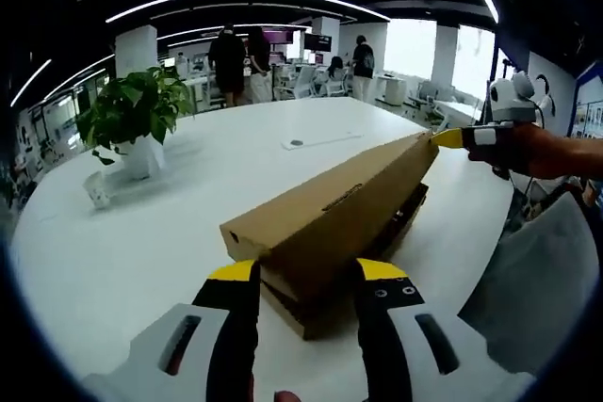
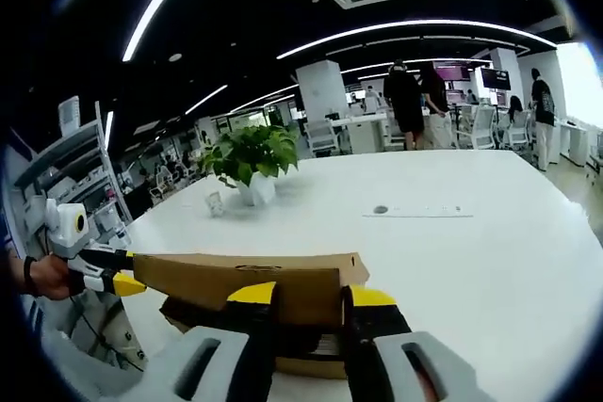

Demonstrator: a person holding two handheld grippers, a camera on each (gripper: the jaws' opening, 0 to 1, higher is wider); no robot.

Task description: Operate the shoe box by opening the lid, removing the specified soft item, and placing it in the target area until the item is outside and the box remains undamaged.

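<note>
**Lid half lifted, item not out yet**

My left gripper (image 1: 308, 272) has its yellow-tipped jaws standing either side of the near corner of the lid (image 1: 330, 209); whether they pinch the cardboard or merely flank it, I cannot tell. The lid is plain brown corrugated card, long and flat-sided, with a slot cut in its side. It is tilted up off the darker tray of the shoe box (image 1: 377, 242), which sits on the smooth white table (image 1: 141, 251). My right gripper (image 2: 311, 296) stands at the other end of the lid, jaws against its end face; its grip I cannot tell either.

So I judge opening is under way. The soft item is hidden under the lid, and removing and placing it remain. A leafy potted plant (image 1: 134, 120) stands well apart.
</note>
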